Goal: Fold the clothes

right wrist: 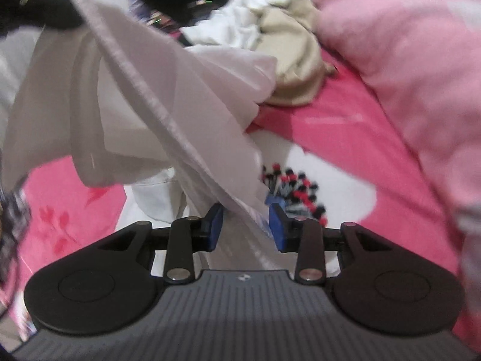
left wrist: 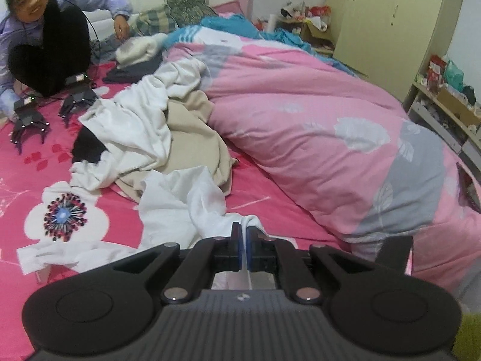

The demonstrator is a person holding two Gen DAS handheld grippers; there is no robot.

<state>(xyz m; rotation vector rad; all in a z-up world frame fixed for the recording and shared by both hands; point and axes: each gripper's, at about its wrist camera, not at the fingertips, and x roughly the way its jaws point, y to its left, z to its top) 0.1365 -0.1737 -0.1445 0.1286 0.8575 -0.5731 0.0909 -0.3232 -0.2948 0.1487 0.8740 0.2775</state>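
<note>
My left gripper is clamped on a corner of a white garment, which trails away from it, crumpled across the pink floral bedsheet. My right gripper has its jaws spread apart, with a lifted fold of the same white cloth hanging between the blue pads; the view is blurred, so I cannot tell whether they touch it. A beige garment lies just beyond, beside a pink duvet
</note>
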